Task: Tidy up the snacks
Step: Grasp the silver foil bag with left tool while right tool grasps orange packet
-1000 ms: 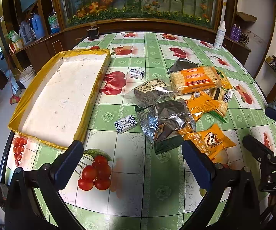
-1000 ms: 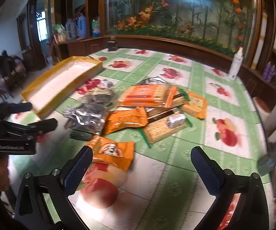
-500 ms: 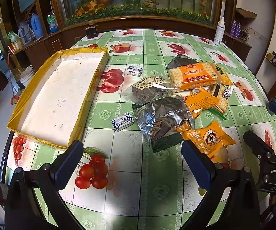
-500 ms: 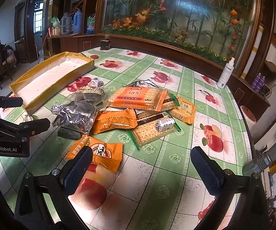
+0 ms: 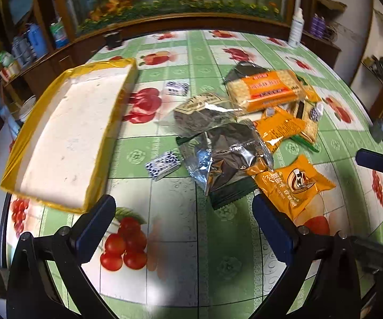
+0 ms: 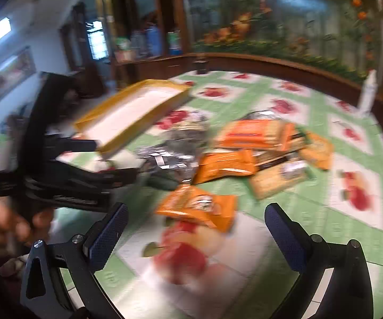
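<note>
Both grippers are hovering with jaws spread wide and holding nothing – the left gripper (image 5: 182,214) low over the green fruit-print tablecloth (image 5: 165,265), the right gripper (image 6: 195,219) off to the side. The nearest snack, an orange foil pastry packet (image 5: 294,184), is lying just ahead and right of the left one, its long axis slanting across the jaws – the right gripper looks closer. The shallow yellow-rimmed white tray (image 5: 66,133) is sitting empty, far left
</note>
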`<state>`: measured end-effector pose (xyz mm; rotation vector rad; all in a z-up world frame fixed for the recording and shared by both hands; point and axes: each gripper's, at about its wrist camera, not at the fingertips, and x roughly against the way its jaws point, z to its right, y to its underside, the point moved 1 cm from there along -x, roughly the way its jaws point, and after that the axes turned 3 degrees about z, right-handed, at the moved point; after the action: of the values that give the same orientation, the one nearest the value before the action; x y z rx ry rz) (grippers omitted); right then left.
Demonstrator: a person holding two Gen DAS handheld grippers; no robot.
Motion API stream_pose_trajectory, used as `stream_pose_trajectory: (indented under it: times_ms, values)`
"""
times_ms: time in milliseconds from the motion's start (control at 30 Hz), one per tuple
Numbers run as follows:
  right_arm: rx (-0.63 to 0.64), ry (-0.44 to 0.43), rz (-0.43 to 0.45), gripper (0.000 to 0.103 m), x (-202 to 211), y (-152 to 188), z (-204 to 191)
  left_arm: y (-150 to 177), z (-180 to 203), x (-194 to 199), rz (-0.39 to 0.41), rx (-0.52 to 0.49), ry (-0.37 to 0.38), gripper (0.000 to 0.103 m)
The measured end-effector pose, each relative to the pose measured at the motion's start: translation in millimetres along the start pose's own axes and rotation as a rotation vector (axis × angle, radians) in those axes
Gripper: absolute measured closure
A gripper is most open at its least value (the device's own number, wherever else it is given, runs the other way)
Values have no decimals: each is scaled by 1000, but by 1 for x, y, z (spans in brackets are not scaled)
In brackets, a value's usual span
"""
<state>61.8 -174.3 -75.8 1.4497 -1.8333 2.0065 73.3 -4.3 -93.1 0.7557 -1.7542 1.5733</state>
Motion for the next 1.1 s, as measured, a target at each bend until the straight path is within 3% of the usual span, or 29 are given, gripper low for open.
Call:
stream_pose_trajectory:
  times_ms: [100,333,433,500,800,833,867,900,933,967,1100]
  values:
    - [63,-6,-51,0,-19,1,-2,-7,4,-10,-11,-40,4,0]
    - [122,-51,-171,1,-69,-5,6,-30,1,-42,-90,28,146,0]
    - [125,-49,-221,3,-89,0,9,-37,11,-53,-115,29,161,0]
    - [129,-33,-216,11,-92,2,10,-41,18,-55,-115,20,171,0]
    - [14,-59,-178,44,-74,4,31,-47,30,-68,-60,-14,71,1]
    - [-4,-64,-174,47,-71,5,34,-47,30,-67,-50,-21,67,8]
    - [-26,-72,-169,62,-68,5,37,-46,30,-64,-36,-26,64,20]
    - [-38,-69,-168,70,-66,6,40,-46,29,-61,-30,-25,69,25]
    - [-56,-72,-163,71,-64,8,42,-46,26,-59,-31,-17,89,37]
    - [-69,-75,-157,71,-62,9,44,-46,24,-58,-31,-3,116,42]
    - [-97,-77,-145,73,-54,14,46,-41,15,-52,-32,22,144,44]
